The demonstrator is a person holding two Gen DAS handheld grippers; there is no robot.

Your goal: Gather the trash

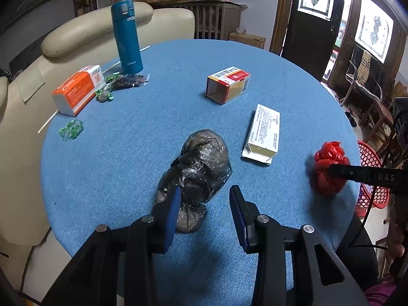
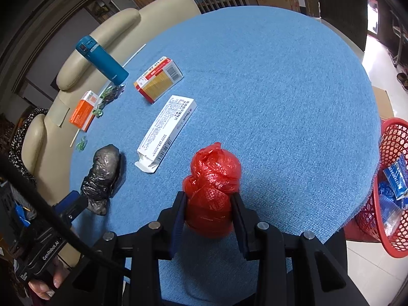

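Jaws of right gripper (image 2: 208, 204) on red bag (image 2: 213, 188), boxes beyond.

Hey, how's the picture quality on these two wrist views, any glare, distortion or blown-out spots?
Left wrist view: heavy fisheye bending of the table edge, door windows blown out white, small highlights on the black bag. Right wrist view: same curvature, dark corners, overexposed floor at right, soft shadow beside the red bag; both reasonably sharp.
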